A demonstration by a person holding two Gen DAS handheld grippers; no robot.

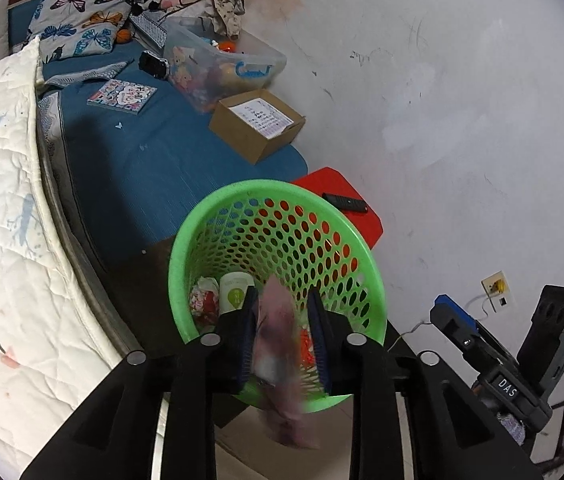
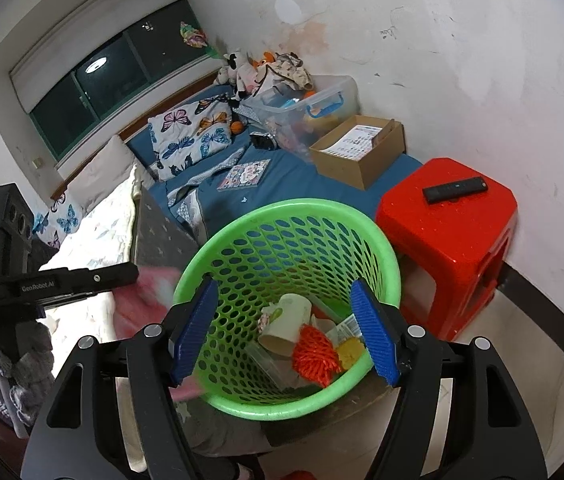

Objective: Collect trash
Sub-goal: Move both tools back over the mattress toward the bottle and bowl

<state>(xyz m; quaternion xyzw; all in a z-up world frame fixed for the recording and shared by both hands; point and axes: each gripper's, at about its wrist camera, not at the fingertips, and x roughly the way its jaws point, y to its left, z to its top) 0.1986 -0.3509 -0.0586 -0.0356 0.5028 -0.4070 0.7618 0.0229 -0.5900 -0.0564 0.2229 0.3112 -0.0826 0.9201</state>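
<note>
Now the left gripper [image 1: 282, 320] hangs over the green basket [image 1: 365, 276], jaws parted narrowly around a blurred pink scrap [image 1: 278, 328]; I cannot tell if the pads press it. Beside it, the right gripper [image 2: 285, 332] gapes wide and empty above the basket's paper cup [image 2: 287, 322] and orange netting [image 2: 315, 354].

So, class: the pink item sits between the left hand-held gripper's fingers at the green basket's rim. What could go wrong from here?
1. The pink item hangs at the green basket rim, partly outside in the right wrist view; released there, it may fall outside.
2. The left hand-held gripper could knock the light basket over, spilling the paper cup and orange netting.
</note>
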